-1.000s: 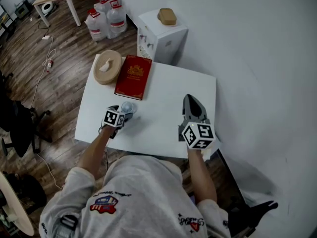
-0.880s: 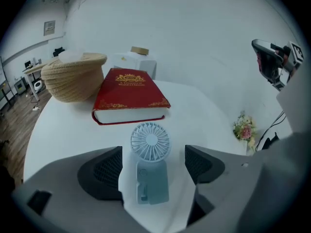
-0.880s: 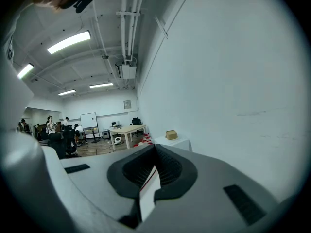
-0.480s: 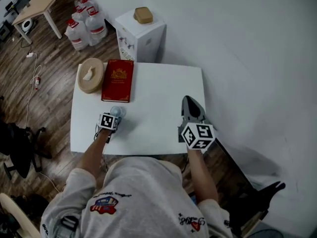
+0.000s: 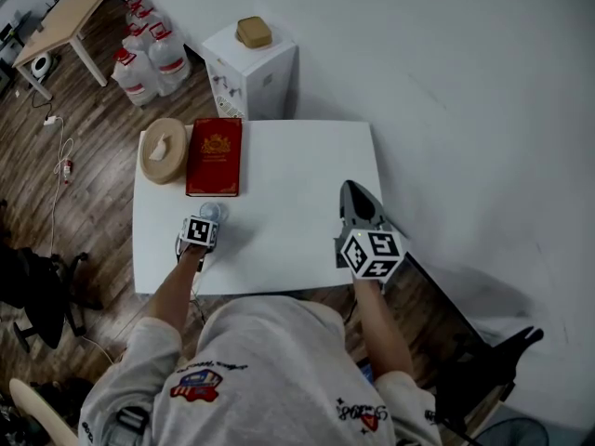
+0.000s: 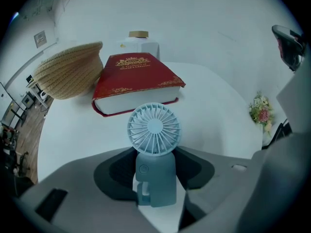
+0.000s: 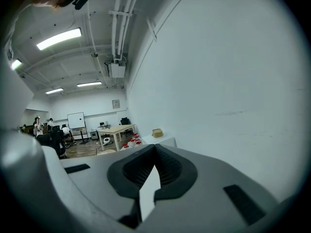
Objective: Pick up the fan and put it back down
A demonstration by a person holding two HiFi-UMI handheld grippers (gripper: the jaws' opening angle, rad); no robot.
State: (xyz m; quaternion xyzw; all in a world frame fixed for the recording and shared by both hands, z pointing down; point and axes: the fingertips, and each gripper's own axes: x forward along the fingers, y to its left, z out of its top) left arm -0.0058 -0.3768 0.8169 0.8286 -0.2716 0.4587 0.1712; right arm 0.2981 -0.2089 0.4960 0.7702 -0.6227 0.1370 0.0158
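Just in front of the red book point(image 5: 214, 156), your left hand-held gripper point(image 5: 208, 219) has just been closing and now grasps the fan point(image 6: 154, 130), which stands upright on the worktop point(image 5: 297, 175), ready to lift. Your right hand-held gripper point(image 5: 353, 191) is clenched empty, well aside.

On the table point(image 5: 297, 175), the fan point(image 6: 153, 149) near the left front, the book point(image 5: 215, 156) just behind it, the basket point(image 5: 164, 150) just left of the book, and beyond the table a cabinet point(image 5: 251, 77) with a box point(image 5: 253, 32) on top.

Bright, even light; fisheye edges darkly vignetted.
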